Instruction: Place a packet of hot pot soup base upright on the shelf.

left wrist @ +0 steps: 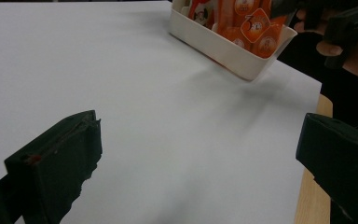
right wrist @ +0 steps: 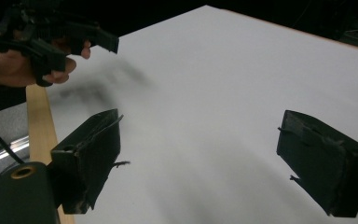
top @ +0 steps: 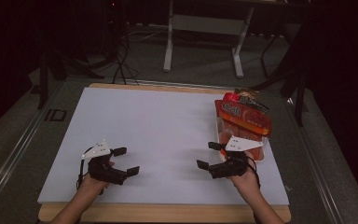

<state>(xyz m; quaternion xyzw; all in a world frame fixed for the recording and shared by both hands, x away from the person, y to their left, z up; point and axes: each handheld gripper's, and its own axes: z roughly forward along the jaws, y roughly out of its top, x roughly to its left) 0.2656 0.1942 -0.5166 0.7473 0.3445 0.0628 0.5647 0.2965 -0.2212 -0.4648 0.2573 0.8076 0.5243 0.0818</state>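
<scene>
Both grippers hover empty over the white board (top: 158,135), a snack-filled bin waiting at its right edge.

The white bin (left wrist: 223,46), packed with upright orange-red packets (top: 243,117), sits just beyond the right gripper (top: 206,155); that hand is best placed to reach it, approaching level. Left gripper (top: 127,161) idles near the front edge. Both sets of jaws stand wide apart.

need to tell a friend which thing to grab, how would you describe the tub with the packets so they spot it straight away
Start from the big white board covering the wooden table and go to its far right edge. There stands a small cream plastic rectangular tub, just beyond the right gripper. It is packed with upright red and orange snack packets, the one spot of colour on the board.
</scene>
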